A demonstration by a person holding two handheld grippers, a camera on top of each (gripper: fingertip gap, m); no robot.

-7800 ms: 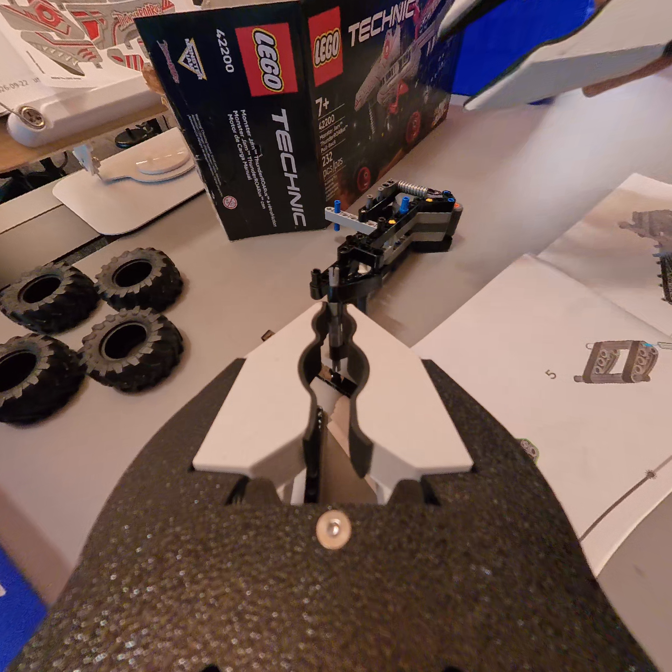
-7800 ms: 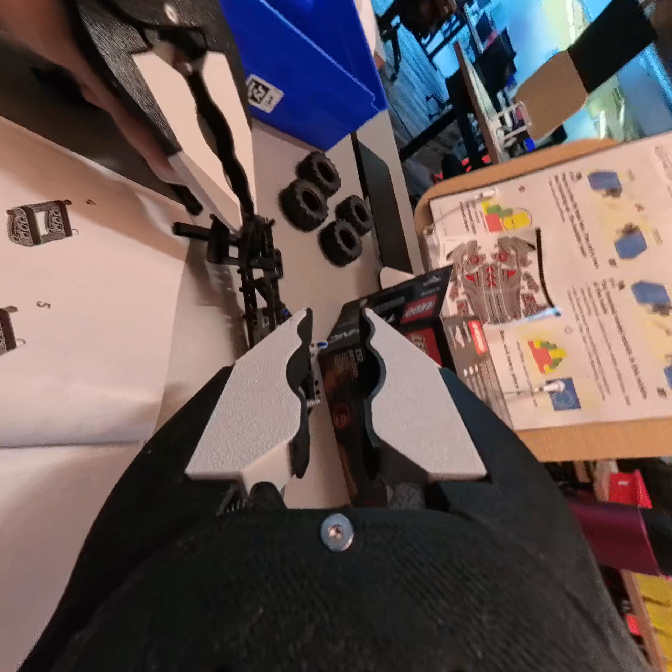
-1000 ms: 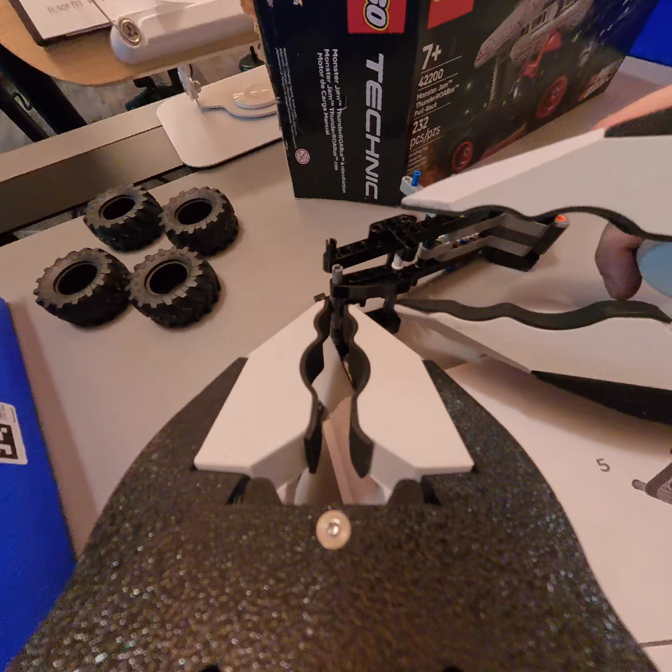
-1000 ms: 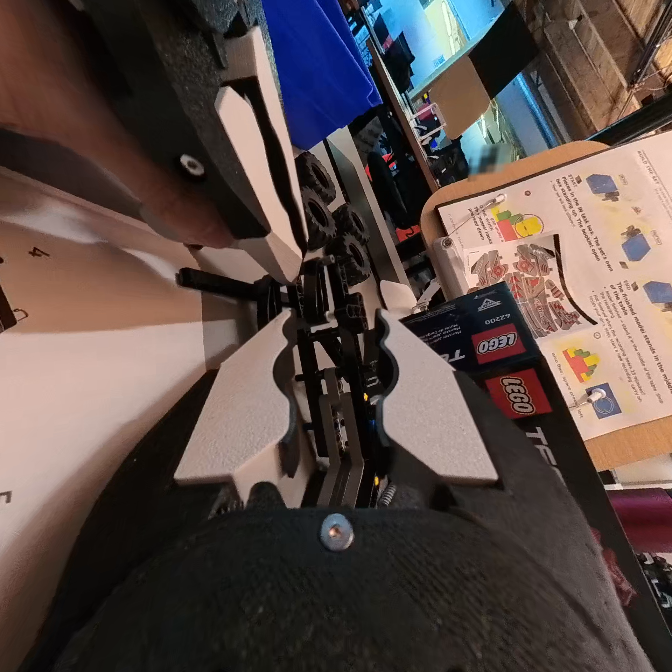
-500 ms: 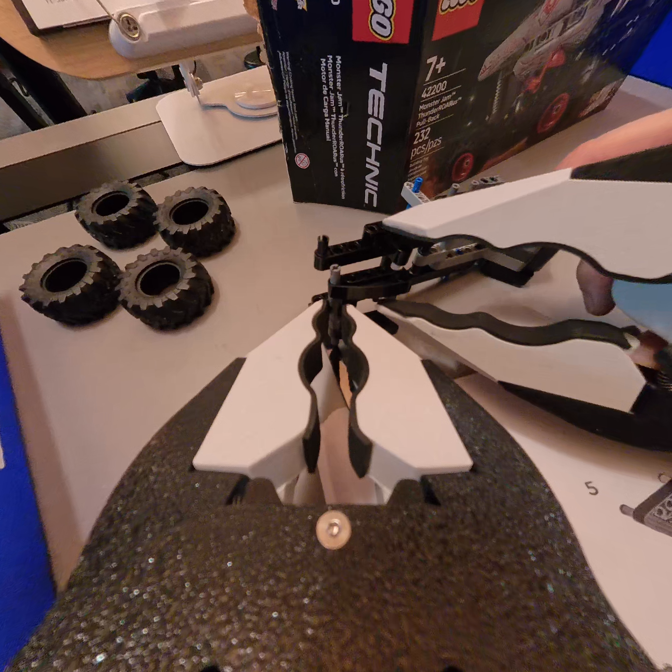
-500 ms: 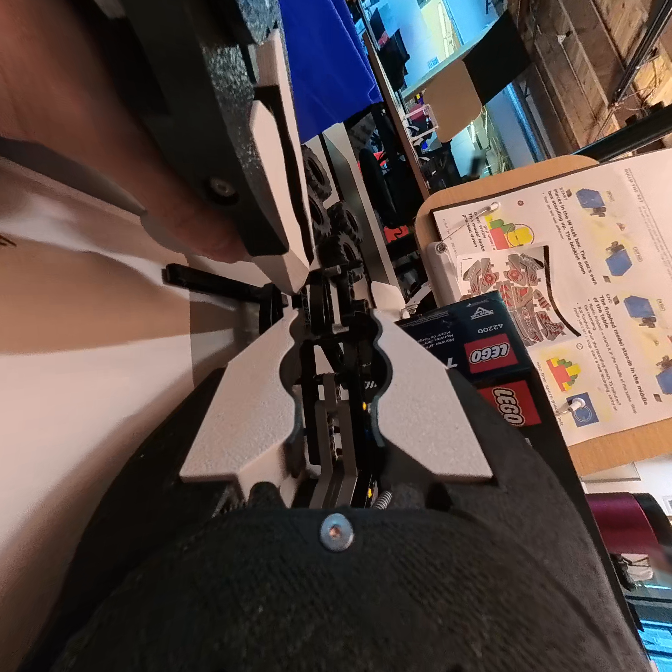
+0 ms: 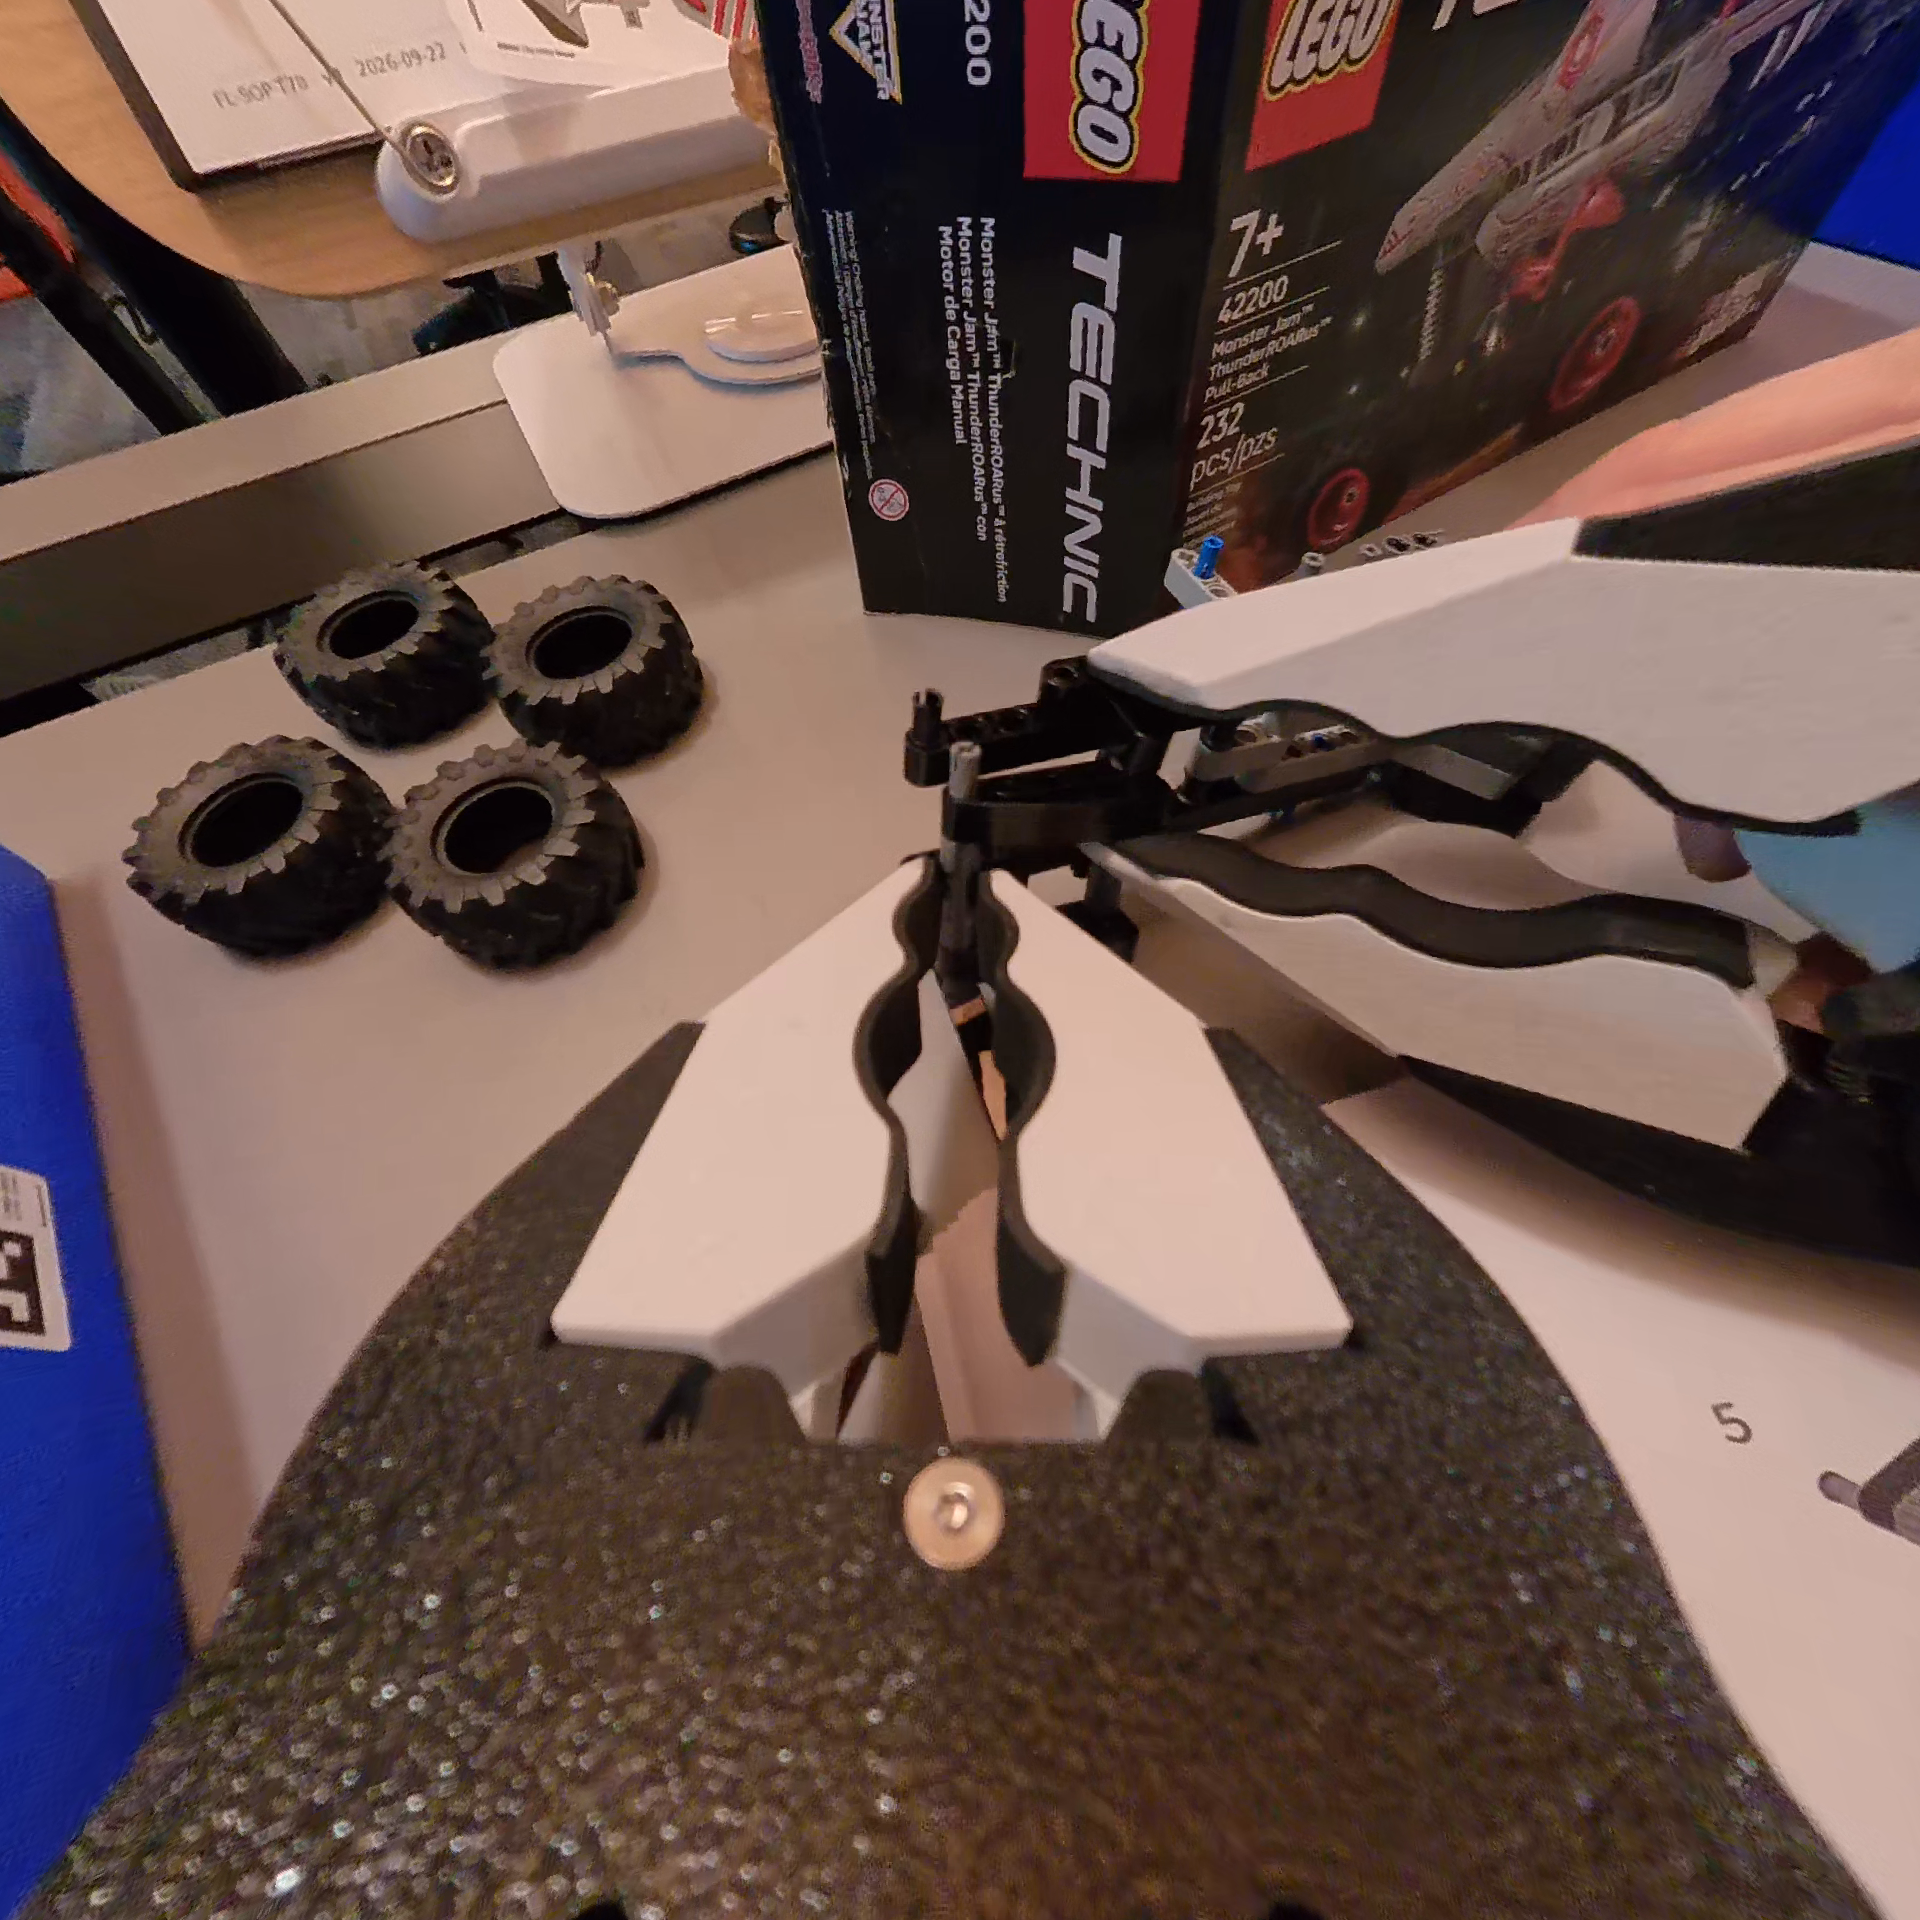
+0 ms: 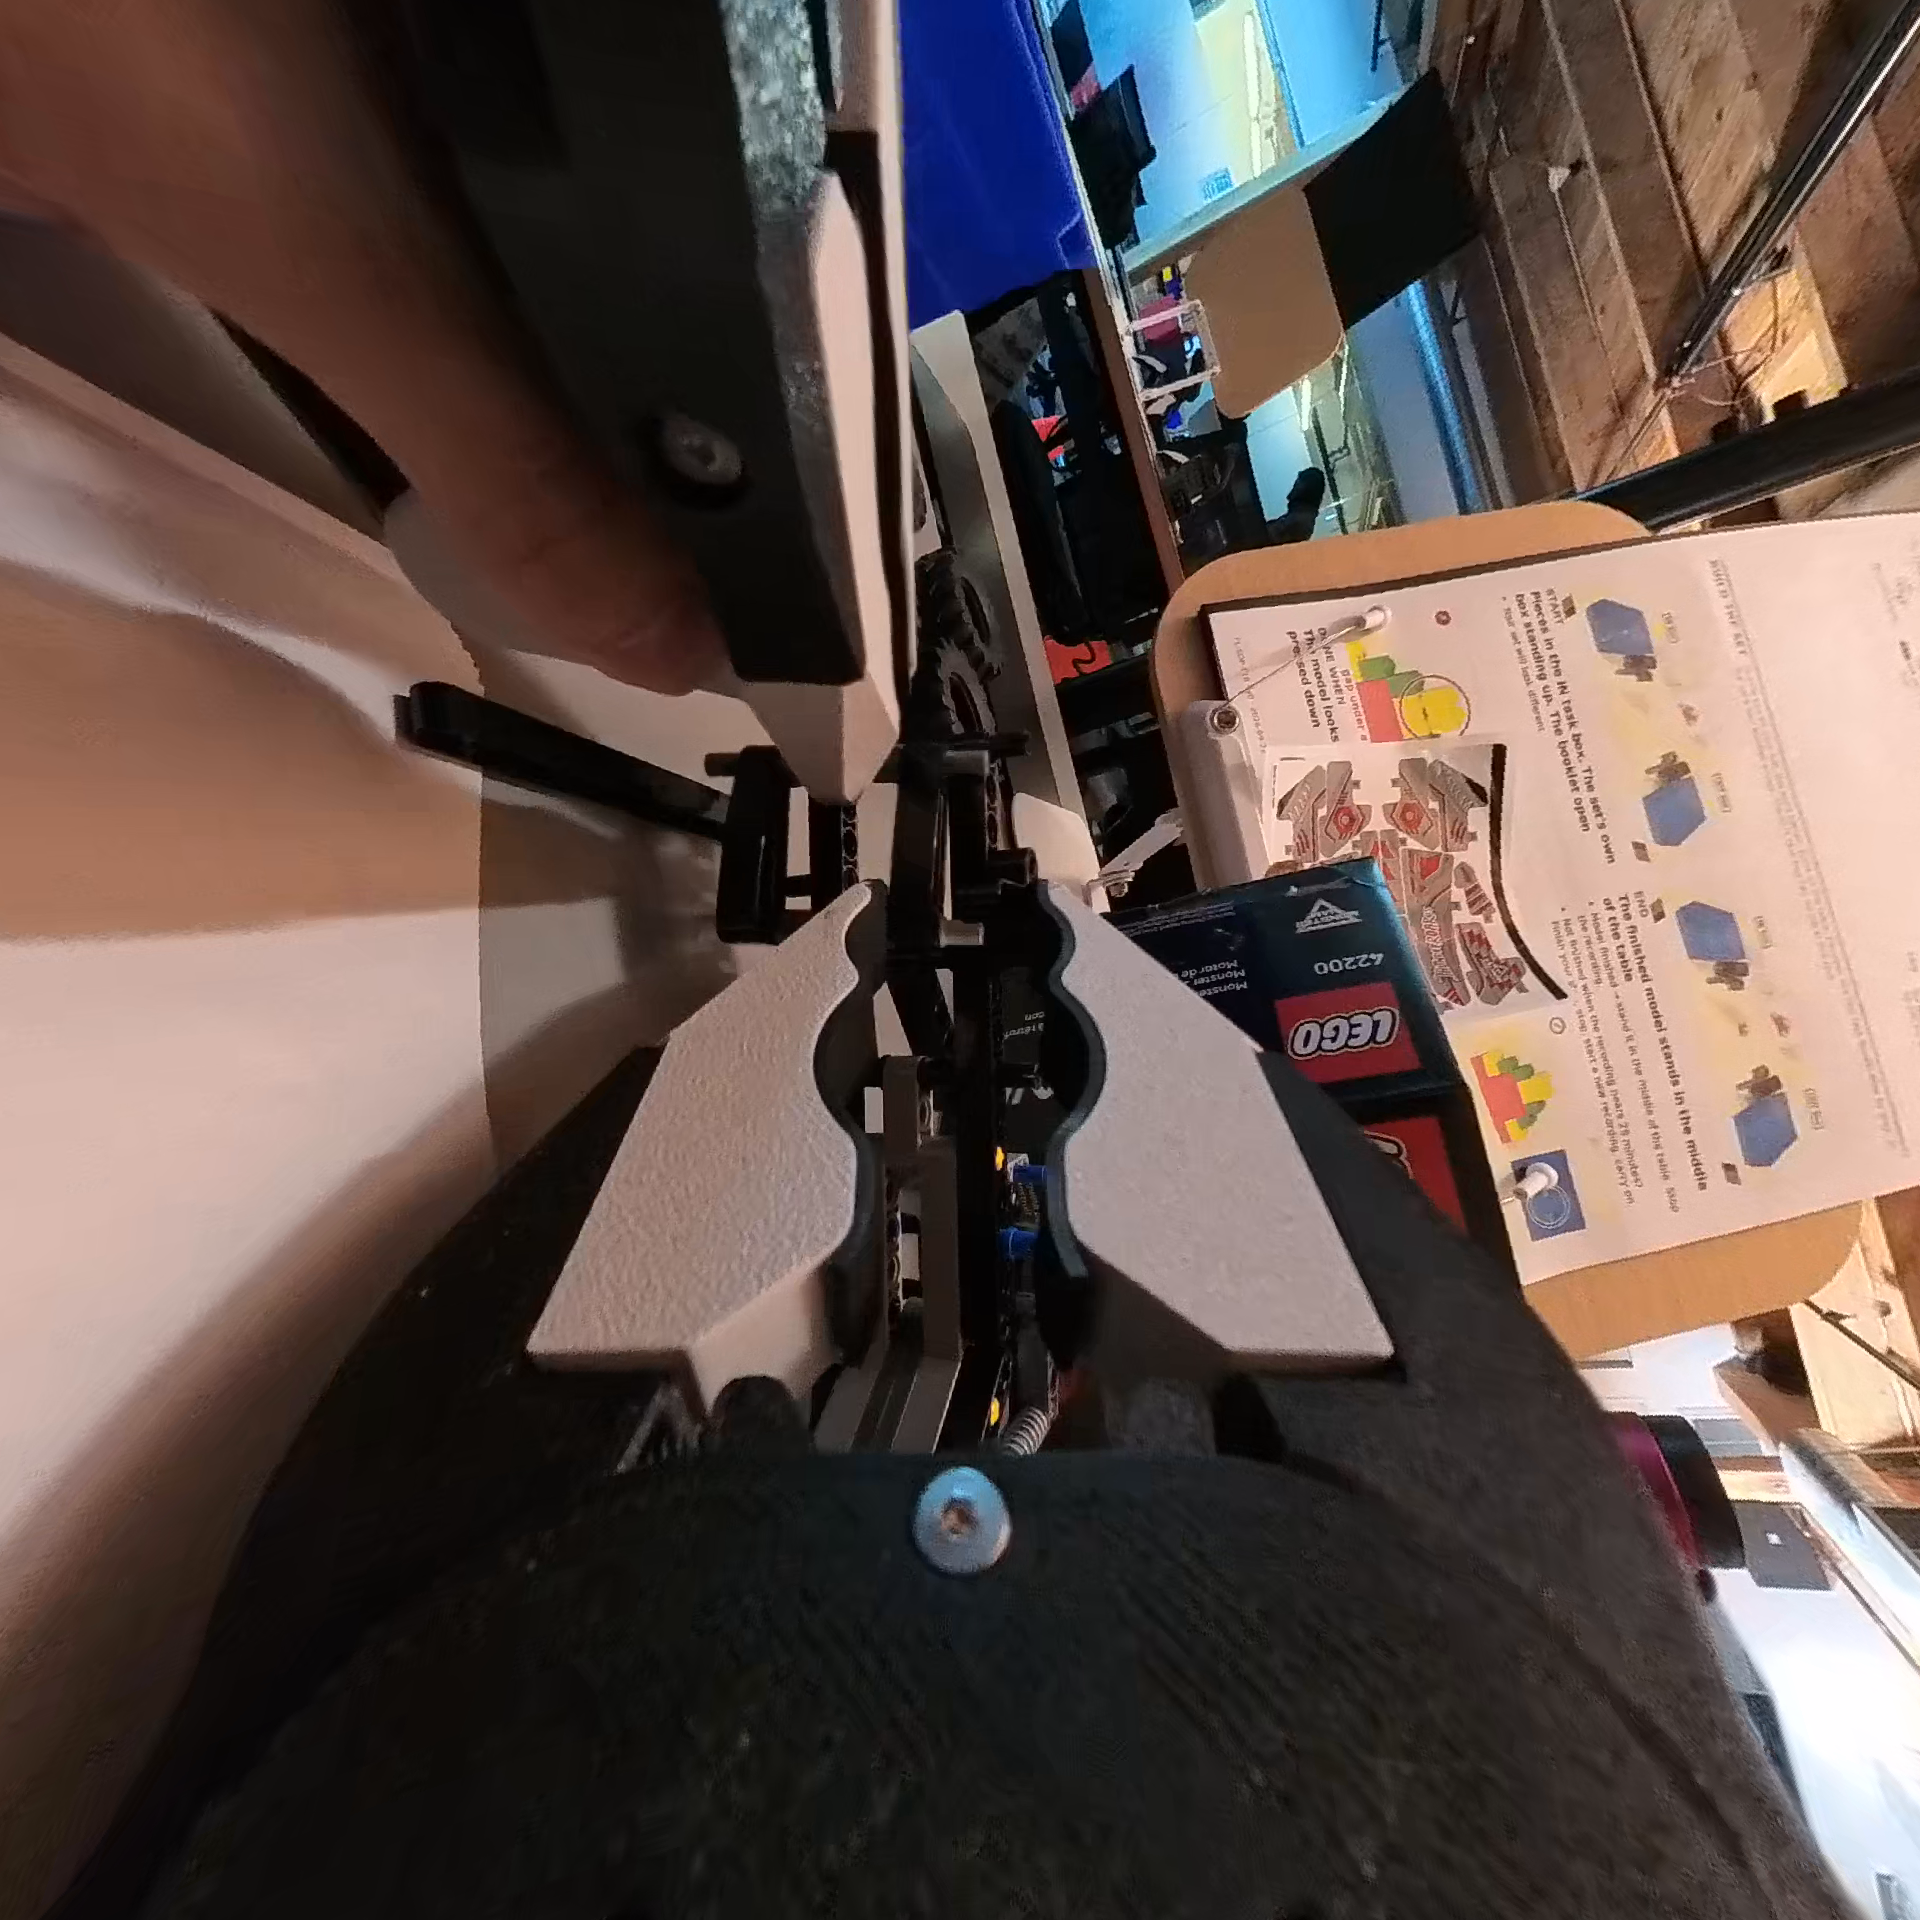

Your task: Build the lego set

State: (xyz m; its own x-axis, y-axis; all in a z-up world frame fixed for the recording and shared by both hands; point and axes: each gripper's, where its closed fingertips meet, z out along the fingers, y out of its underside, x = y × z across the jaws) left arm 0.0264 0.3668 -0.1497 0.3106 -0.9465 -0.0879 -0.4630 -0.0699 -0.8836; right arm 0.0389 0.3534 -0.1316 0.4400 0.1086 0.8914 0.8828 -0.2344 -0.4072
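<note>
Left gripper [image 7: 956,894]: jaws nearly closed on a thin dark axle [image 7: 958,831], which stands upright and is seated in the black front end of the chassis assembly [image 7: 1039,769].

Right gripper [image 8: 961,914]: jaws closed partway around the grey-and-black body of the chassis assembly [image 8: 940,1195], which is held lengthwise between them, just above the table [image 7: 790,582] (a small metal spring is visible at its rear end in the right wrist view).

Four black tyres [image 7: 416,758]: grouped two by two on the table, left of the assembly and well apart from it.

Set box [image 7: 1143,312]: dark printed carton, stood upright behind the assembly.

Instruction booklet [image 7: 1662,1403]: laid open on the table under the right gripper.

Blue bin [image 7: 62,1351]: seen at the left edge of the left wrist view.

Printed sheets on a board [image 8: 1662,883]: seen behind the box.
</note>
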